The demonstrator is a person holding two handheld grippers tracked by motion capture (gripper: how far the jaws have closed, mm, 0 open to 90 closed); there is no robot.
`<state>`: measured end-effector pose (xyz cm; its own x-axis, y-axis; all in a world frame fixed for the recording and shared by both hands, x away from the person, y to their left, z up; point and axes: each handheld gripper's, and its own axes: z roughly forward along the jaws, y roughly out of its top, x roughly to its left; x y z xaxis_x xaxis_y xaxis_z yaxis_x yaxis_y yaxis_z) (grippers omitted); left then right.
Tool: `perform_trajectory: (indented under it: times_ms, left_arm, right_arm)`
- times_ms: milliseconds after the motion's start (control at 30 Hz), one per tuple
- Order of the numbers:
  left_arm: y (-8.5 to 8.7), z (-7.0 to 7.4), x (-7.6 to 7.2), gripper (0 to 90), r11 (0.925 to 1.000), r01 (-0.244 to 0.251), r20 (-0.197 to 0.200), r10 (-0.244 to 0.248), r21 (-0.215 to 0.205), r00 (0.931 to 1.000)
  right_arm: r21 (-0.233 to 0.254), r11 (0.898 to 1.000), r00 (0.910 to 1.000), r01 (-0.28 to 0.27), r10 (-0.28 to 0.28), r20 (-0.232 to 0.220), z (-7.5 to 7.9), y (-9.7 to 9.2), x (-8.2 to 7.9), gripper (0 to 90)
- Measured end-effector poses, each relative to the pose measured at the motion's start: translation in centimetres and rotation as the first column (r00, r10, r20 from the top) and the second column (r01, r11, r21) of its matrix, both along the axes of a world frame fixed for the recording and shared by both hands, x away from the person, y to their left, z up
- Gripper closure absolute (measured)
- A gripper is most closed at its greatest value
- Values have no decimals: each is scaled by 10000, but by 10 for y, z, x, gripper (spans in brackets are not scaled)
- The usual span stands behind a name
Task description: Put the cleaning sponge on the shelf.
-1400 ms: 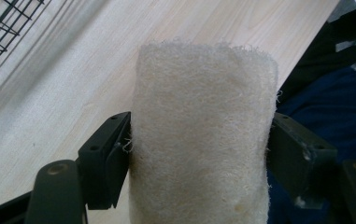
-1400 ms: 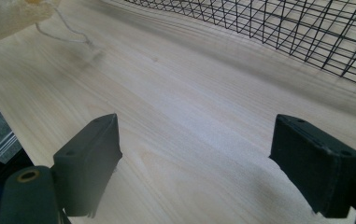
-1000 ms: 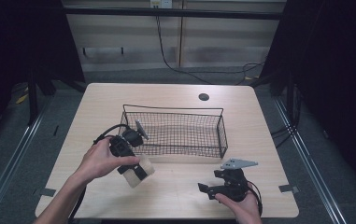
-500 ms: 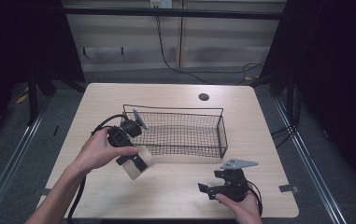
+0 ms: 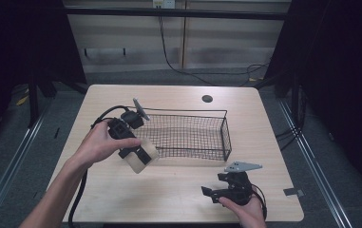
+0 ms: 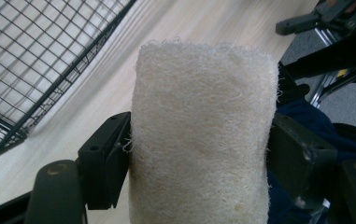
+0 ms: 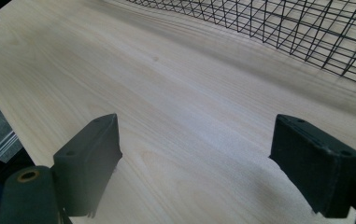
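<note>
The left gripper [image 5: 140, 159] pinched a pale sponge [image 6: 203, 135] just off the wire basket's [image 5: 188, 135] near-left corner, above the table [image 5: 169, 194] — further right, the right gripper [image 7: 203, 163] sat near the front edge, jaws spread.

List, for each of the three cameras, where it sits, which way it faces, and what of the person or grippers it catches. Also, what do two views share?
High view: fixed above the person's side, looking forward and down on the table; both forearms, left gripper and right gripper show.
Left gripper view: rides the left gripper, looking along its jaws clamped on a cream sponge.
Right gripper view: rides the right gripper, looking along its open jaws over bare tabletop.
Shared: the wire basket appears in all three views.
</note>
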<state>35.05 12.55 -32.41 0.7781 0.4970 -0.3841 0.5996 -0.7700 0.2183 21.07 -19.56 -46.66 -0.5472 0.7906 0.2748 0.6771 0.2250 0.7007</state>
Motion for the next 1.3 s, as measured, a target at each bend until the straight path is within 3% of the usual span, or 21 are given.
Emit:
perform_trajectory:
  times_ms: [267,667,700,833,1000,1233,1267,1300]
  left_arm:
    - [0,14,9,274,9988,-382,144,386,-295,9992]
    - [5,29,21,275,9940,-1080,459,1088,-190,9930]
    - [6,31,23,275,9904,-1361,480,1372,-246,9894]
    - [7,33,28,275,9854,-1691,500,1699,-204,9842]
    - [6,29,36,274,9749,-2222,567,2212,118,9736]
    - [9,26,50,274,9486,-3148,702,3121,314,9475]
    - [9,26,50,274,9486,-3148,702,3121,314,9475]
    - [9,26,51,274,9444,-3269,749,3238,339,9432]
  right_arm:
    - [4,10000,10000,-2,2,12,0,-1,0,154]
    - [15,10000,10000,-16,16,-22,0,0,0,154]
    - [13,10000,10000,6,-6,-42,0,0,0,154]
    - [22,10000,10000,2,-2,-63,0,0,-1,155]
    - [31,10000,10000,20,-20,-70,0,0,0,155]
    - [20,10000,10000,16,-16,-64,0,0,0,155]
    - [20,10000,10000,16,-16,-64,0,0,0,155]
    - [13,10000,10000,19,-19,-56,0,0,-1,155]
